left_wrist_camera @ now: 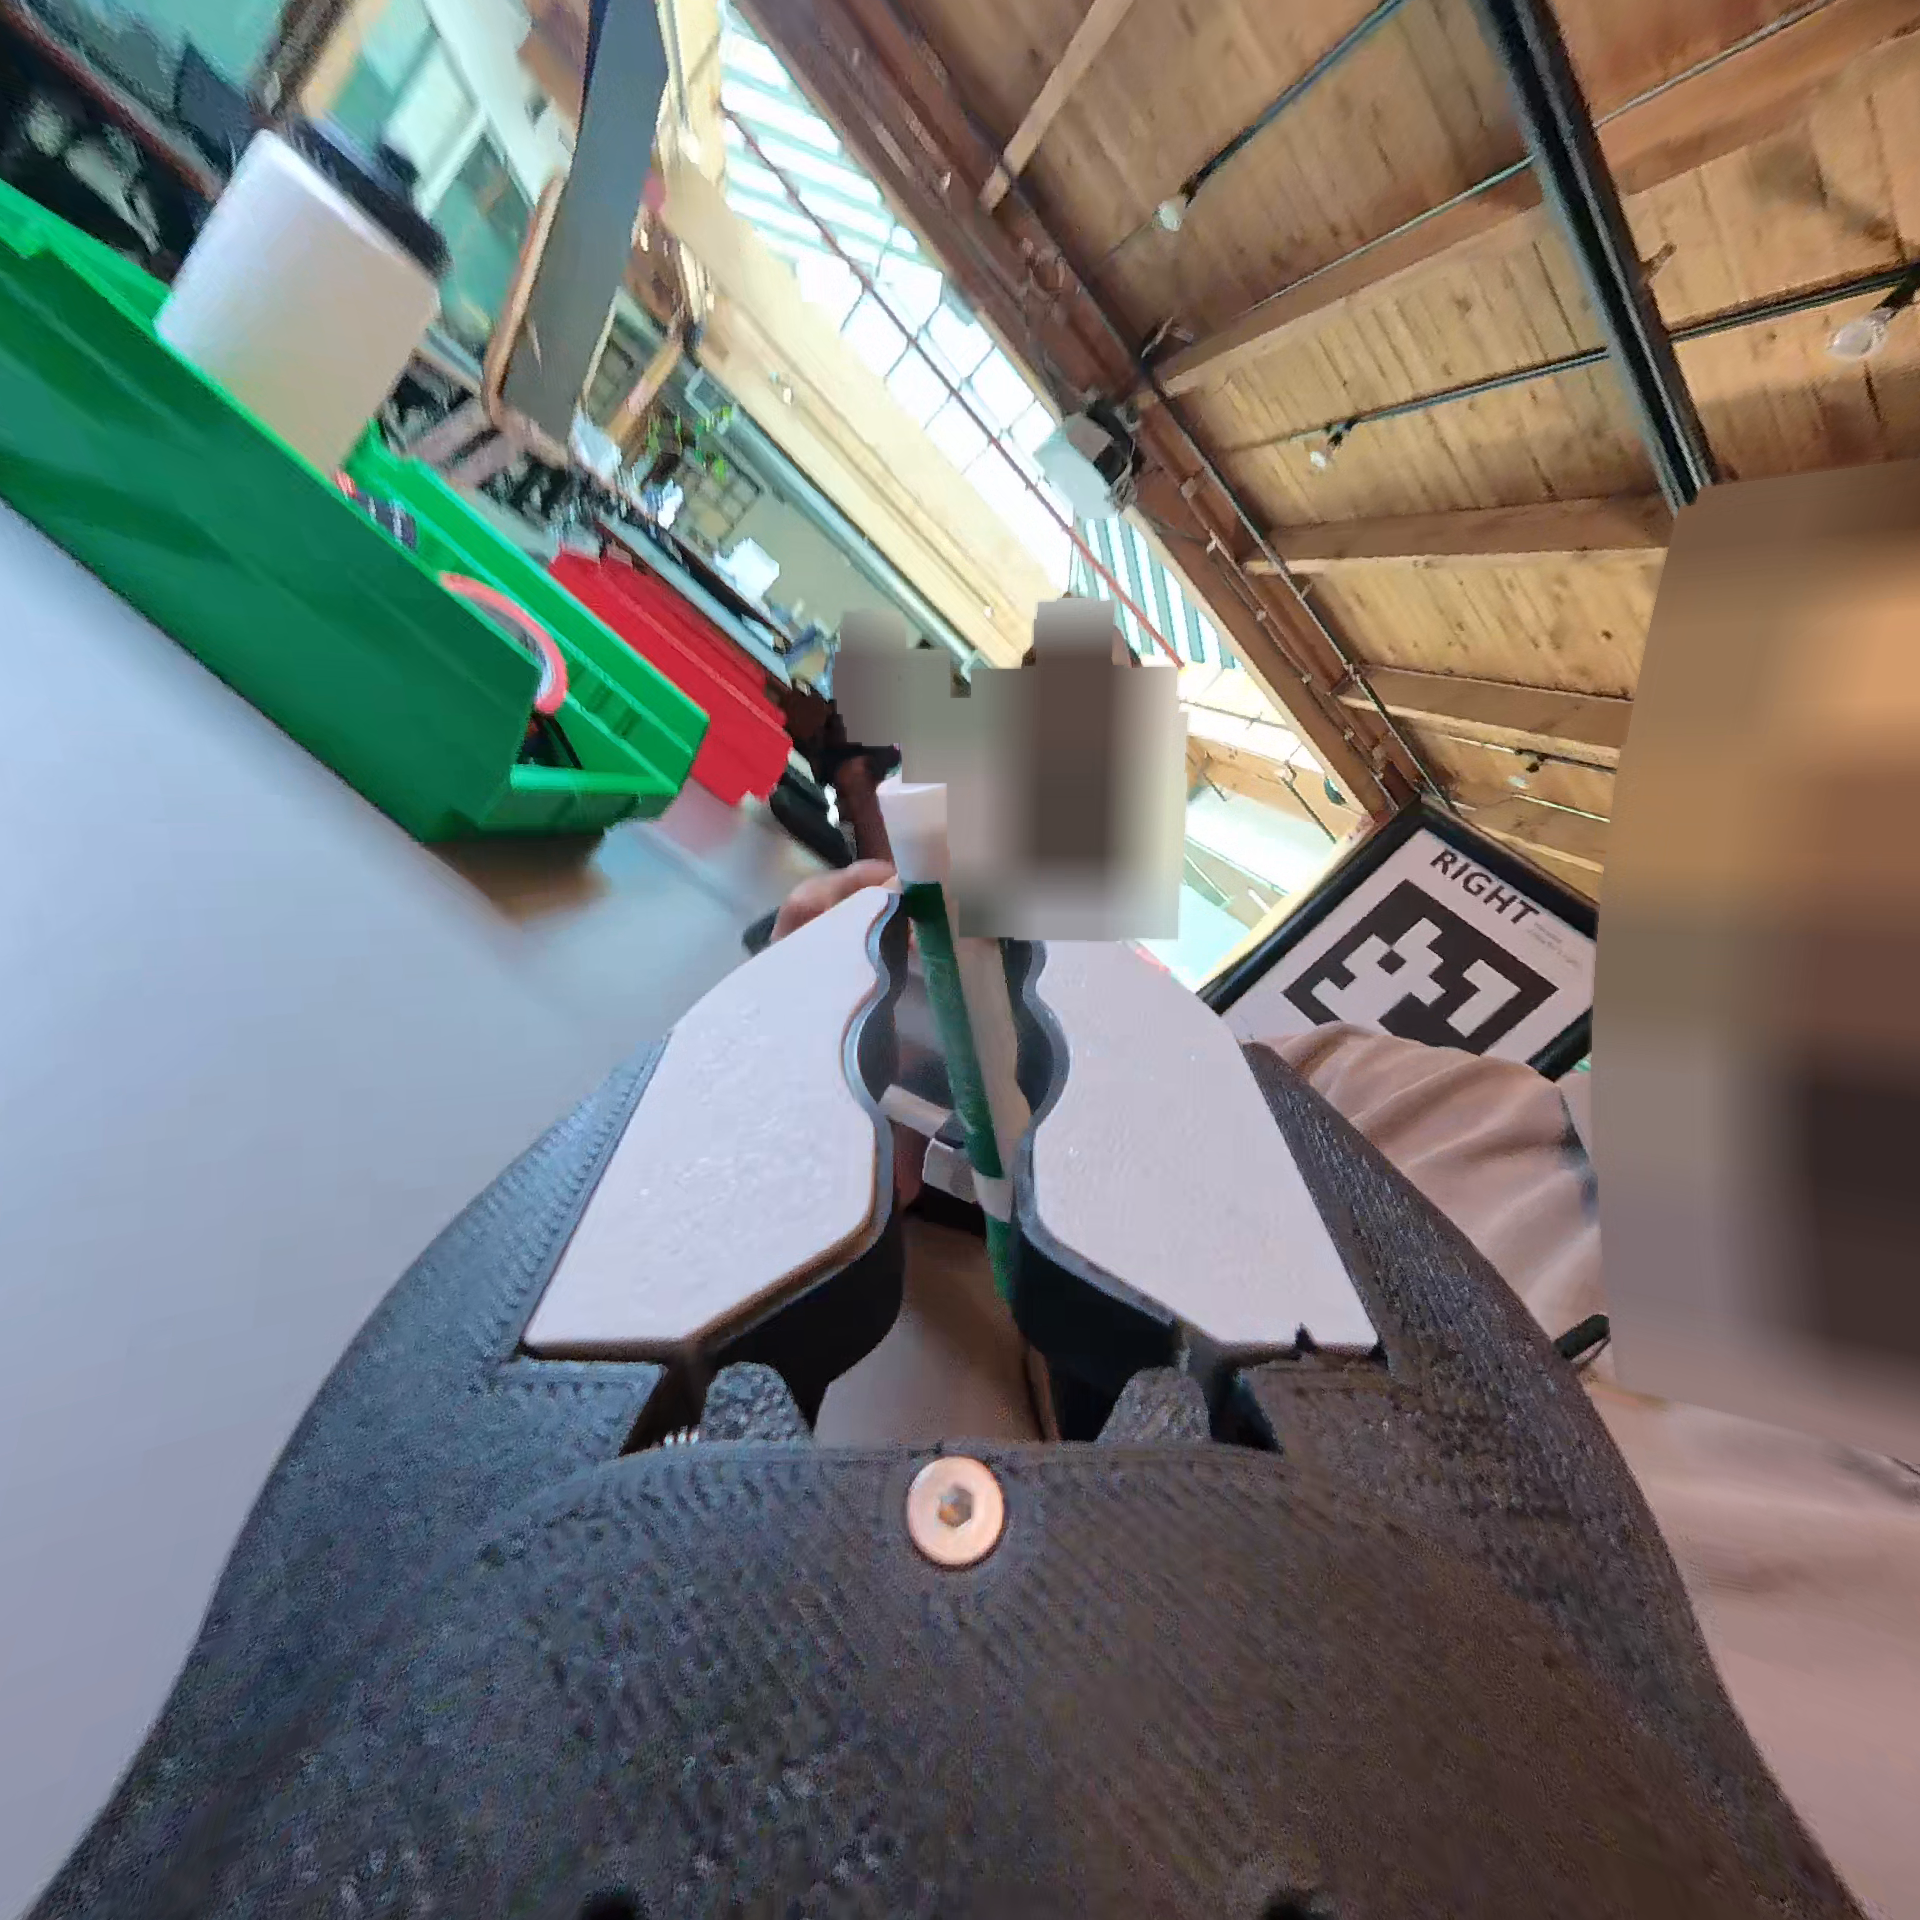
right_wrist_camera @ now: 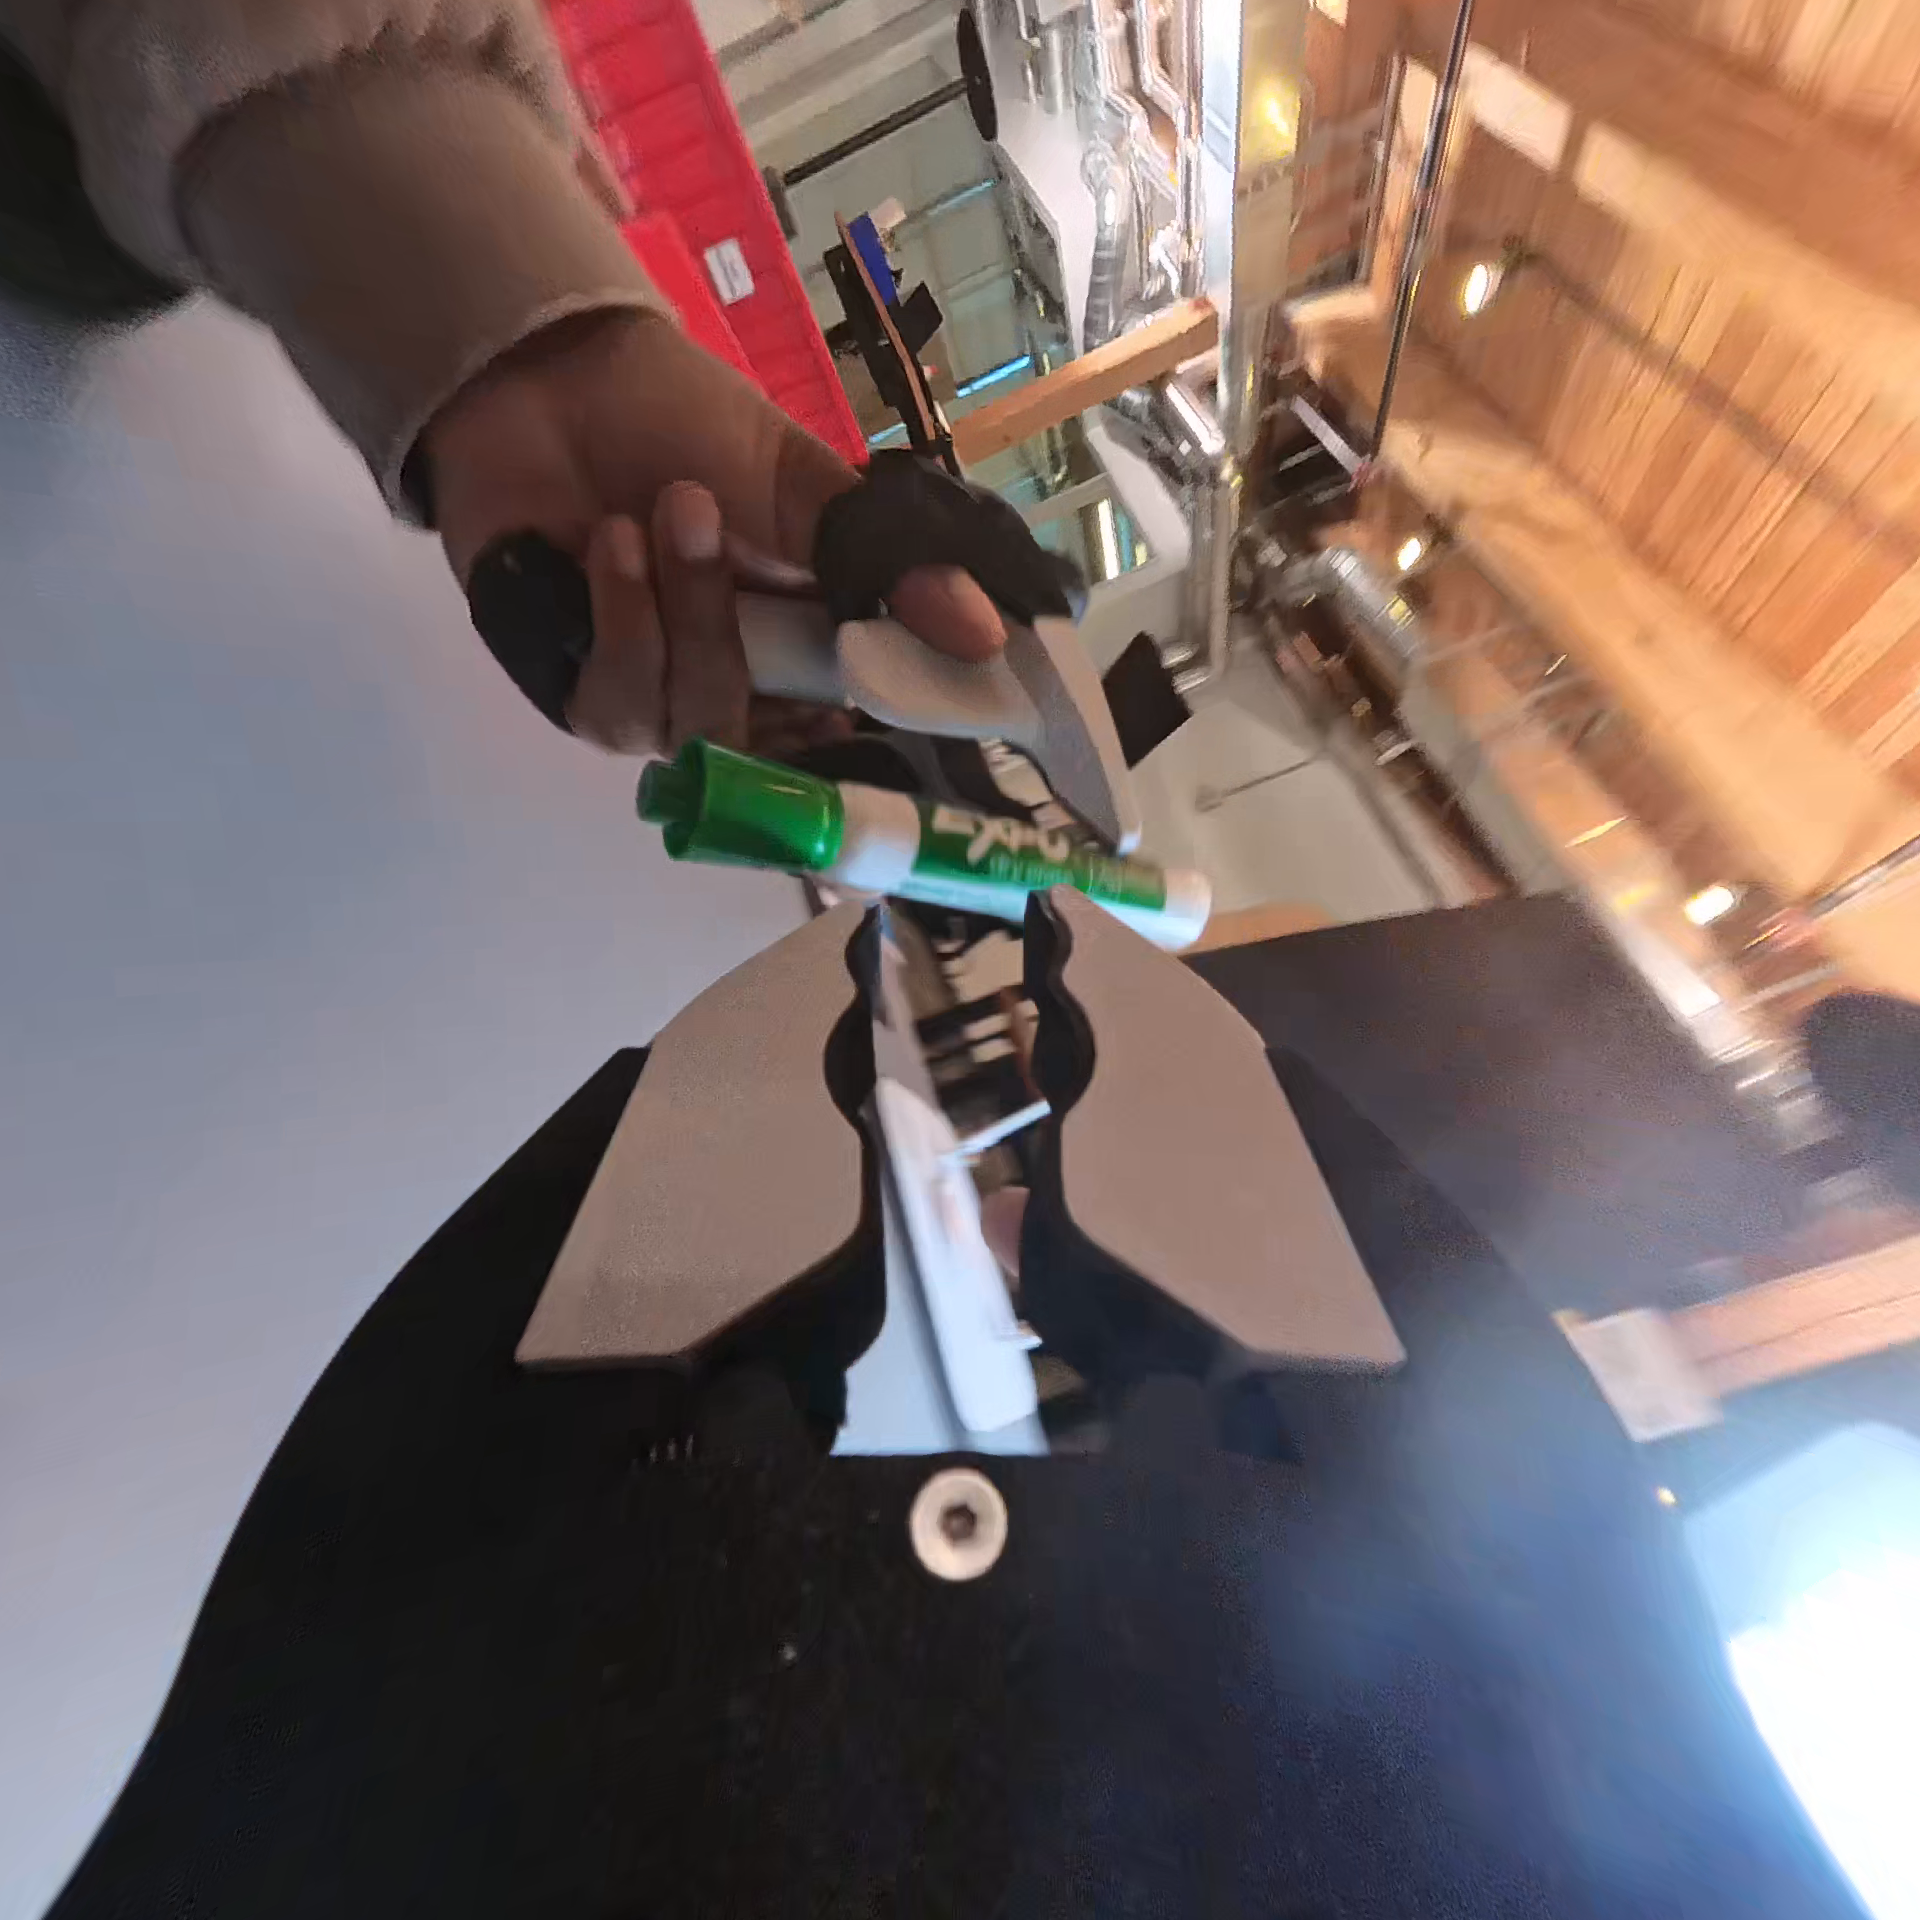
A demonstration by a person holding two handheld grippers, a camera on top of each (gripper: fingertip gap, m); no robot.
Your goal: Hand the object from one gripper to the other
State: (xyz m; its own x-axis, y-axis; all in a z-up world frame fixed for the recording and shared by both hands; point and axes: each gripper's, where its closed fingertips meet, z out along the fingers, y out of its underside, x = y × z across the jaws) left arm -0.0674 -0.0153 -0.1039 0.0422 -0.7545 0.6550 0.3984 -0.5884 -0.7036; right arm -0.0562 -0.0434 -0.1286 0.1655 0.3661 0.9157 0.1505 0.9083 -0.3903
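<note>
My left gripper (left_wrist_camera: 951, 940) is clenched on the green marker (left_wrist_camera: 961, 1049); the barrel runs up between my fingers (left_wrist_camera: 748, 1143) and its white end sticks out past the tips. In the right wrist view the marker (right_wrist_camera: 914, 842) lies crosswise just ahead of my right gripper (right_wrist_camera: 951, 914), pinched by the other gripper's grey fingers (right_wrist_camera: 1049, 717), green cap pointing left. My right gripper is released, a gap between the fingers, nothing in it, tips just short of the marker. A hand (right_wrist_camera: 644, 561) in a beige sleeve holds the left gripper. Green bins (left_wrist_camera: 260, 561) and a red bin (left_wrist_camera: 675, 665) sit on the bench (left_wrist_camera: 208, 1039), far left ahead of my left gripper.
</note>
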